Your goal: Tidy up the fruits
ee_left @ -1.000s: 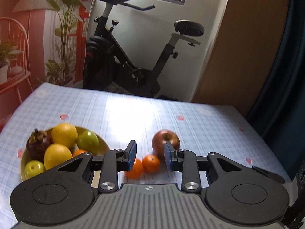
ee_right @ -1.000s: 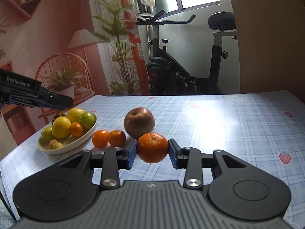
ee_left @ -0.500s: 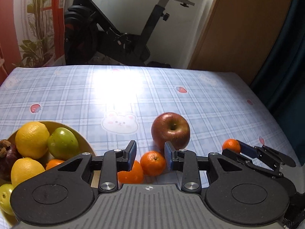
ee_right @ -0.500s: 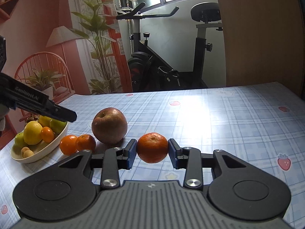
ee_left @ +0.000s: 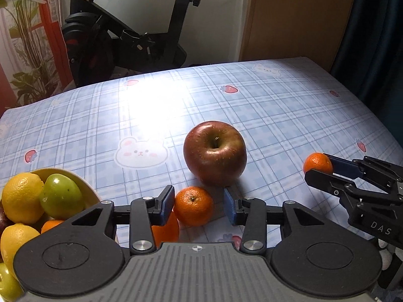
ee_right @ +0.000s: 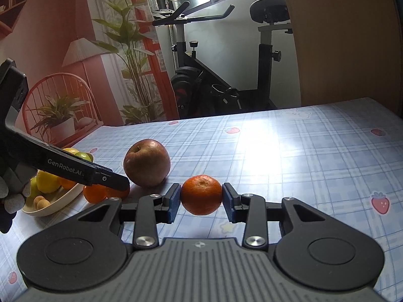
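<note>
My left gripper (ee_left: 199,202) is open, its fingers either side of a small mandarin (ee_left: 193,205) on the table, not touching it. A second mandarin (ee_left: 166,231) lies partly under the left finger. A red apple (ee_left: 214,153) stands just beyond. A cream bowl (ee_left: 85,188) at the left holds lemons, green fruits and an orange. My right gripper (ee_right: 201,198) is shut on a mandarin (ee_right: 201,194), held low over the table; it shows at the right in the left wrist view (ee_left: 317,163).
The table has a blue plaid cloth (ee_left: 264,105) with strawberry and bunny prints. An exercise bike (ee_right: 226,70) stands behind the far edge, a wooden door to the right. The left gripper body (ee_right: 75,168) crosses in front of the bowl (ee_right: 58,198) in the right wrist view.
My left gripper has come down and forward over the two mandarins, so one now sits between its fingers. My right gripper has moved rightward, still holding its mandarin.
</note>
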`<state>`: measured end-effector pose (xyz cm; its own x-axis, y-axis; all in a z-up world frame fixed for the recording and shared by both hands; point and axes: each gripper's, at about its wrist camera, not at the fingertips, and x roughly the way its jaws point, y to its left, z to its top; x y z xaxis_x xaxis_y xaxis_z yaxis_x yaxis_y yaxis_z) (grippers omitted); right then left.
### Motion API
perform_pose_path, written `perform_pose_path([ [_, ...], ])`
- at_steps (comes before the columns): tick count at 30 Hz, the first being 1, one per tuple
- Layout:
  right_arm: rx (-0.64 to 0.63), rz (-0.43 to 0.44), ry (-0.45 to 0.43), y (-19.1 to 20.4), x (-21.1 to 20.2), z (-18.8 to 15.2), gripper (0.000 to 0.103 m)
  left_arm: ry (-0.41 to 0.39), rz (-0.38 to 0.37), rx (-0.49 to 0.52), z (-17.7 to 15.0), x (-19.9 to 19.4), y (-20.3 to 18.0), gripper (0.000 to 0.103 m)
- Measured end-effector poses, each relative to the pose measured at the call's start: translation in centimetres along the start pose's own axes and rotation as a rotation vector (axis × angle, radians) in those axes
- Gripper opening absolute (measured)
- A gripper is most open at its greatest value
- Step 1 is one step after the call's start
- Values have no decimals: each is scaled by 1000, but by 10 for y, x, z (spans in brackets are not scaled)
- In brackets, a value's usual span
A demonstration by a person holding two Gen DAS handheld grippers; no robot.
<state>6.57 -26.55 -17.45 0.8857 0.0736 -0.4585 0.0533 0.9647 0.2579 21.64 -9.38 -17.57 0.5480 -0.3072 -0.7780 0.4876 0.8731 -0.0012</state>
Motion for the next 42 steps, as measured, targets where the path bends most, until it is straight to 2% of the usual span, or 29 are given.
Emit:
perform_pose_path([
  [7, -3, 6, -1, 0, -1, 0, 38, 14, 46, 47, 1, 0, -12, 43],
  [9, -1, 7, 1, 0, -1, -1, 38, 22, 27, 39, 1, -2, -13, 37],
  [14, 3, 9, 3, 0, 0, 0, 39, 33, -24, 46, -4, -6, -22, 37],
  [21, 11, 14, 5, 0, -1, -1, 39, 25, -36, 69, -13, -9, -35, 38],
  [28, 13, 15, 12, -1, 0, 0, 39, 19, -37, 50, -17, -7, -33, 45],
  [32, 14, 12, 13, 0, 0, -1, 39, 42, -45, -2, -21, 1, -27, 41],
  [34, 10, 10, 16, 1, 1, 0, 39, 28, -41, -21, -24, 0, -26, 40],
  [42, 16, 19, 17, 0, 1, -1, 39, -10, -37, -14, -33, -15, -28, 39],
])
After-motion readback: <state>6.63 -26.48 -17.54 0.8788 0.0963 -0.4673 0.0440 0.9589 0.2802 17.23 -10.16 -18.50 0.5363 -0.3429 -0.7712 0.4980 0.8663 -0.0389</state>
